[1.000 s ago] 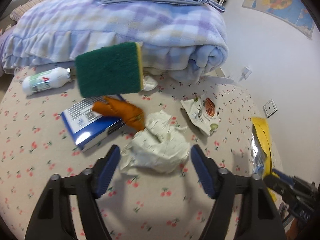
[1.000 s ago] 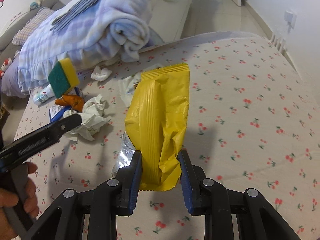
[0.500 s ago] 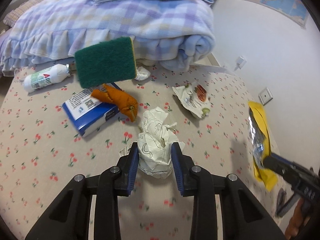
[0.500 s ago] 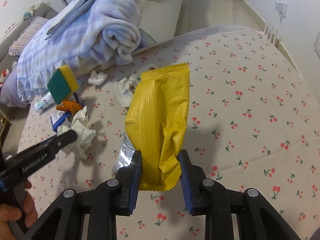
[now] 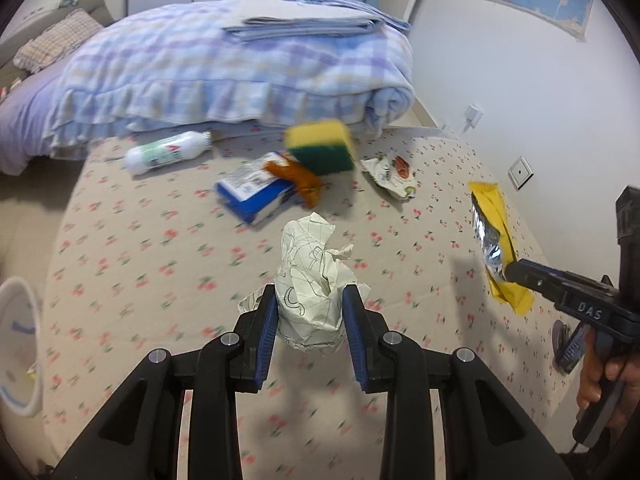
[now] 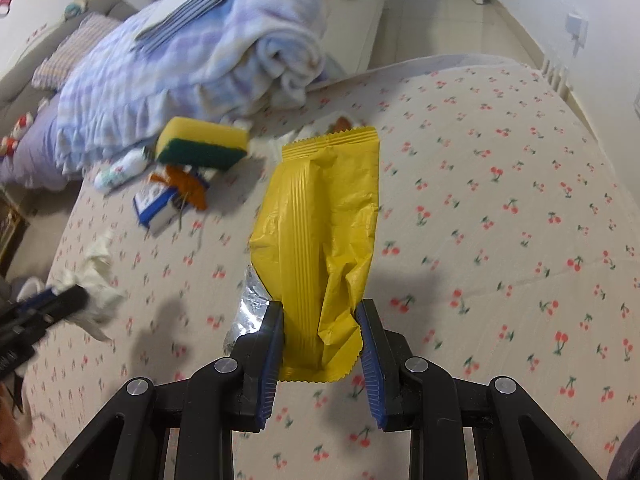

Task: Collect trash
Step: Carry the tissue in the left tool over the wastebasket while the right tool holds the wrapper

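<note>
My left gripper is shut on a crumpled white paper ball and holds it above the cherry-print bed sheet. My right gripper is shut on a yellow snack wrapper with a silver inside, also lifted; it also shows in the left wrist view. A white snack wrapper and an orange wrapper lie on the sheet further back. The paper ball also shows at the left of the right wrist view.
A yellow-green sponge, a blue-white box and a white bottle lie near a folded plaid blanket. A white bin rim shows at the far left. A wall is at the right.
My left gripper closed on the paper ball and has lifted and drawn it back from the other items. My right gripper still holds the yellow wrapper.
</note>
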`<state>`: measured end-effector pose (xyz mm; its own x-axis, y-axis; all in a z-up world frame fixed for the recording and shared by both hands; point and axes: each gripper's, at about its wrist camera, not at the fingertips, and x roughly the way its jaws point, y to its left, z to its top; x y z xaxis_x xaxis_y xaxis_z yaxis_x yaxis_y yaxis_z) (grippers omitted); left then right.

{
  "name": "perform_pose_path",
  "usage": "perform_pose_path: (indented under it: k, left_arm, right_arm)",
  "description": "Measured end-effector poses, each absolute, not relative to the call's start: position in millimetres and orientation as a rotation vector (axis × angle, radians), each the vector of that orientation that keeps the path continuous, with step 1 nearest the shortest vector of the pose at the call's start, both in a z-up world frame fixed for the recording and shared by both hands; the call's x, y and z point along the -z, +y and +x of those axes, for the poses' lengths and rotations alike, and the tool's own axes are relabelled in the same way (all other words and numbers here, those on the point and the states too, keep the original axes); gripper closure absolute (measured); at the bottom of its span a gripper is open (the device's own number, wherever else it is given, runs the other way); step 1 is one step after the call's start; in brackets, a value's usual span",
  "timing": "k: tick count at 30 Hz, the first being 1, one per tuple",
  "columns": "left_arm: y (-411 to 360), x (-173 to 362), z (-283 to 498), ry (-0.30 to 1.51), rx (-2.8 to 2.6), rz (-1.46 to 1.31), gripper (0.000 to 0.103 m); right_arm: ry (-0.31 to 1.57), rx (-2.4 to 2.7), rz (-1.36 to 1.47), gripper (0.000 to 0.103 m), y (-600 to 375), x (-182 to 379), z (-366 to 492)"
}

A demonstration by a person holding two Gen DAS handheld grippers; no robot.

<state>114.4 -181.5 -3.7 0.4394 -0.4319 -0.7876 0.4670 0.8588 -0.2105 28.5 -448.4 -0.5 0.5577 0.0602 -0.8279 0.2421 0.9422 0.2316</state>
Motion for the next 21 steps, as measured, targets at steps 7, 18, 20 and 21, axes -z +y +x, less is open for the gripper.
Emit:
perform_pose_path:
  k: [7,18,20,21]
  left_arm:
    - [-123,4,108,0.982,0.499,-0.035,0.069]
    - [-21,-3,103,0.995,0.386,-0.132,0.069]
    - [-2,-2,103,0.992,0.361,-0.149,0.069]
    - [7,-2,103,0.991,0.349,-0.157,0.069]
  right_arm:
    - [1.029,0.079,0.271,0.071,-421,12,20]
    - [1.047,0.019,0.204,0.071,-379,11,30]
    - [1.043,0.007,0.207,0.071,-369,9,36]
    - [1.041,-0.001,0.211,0.071,-363,9,40]
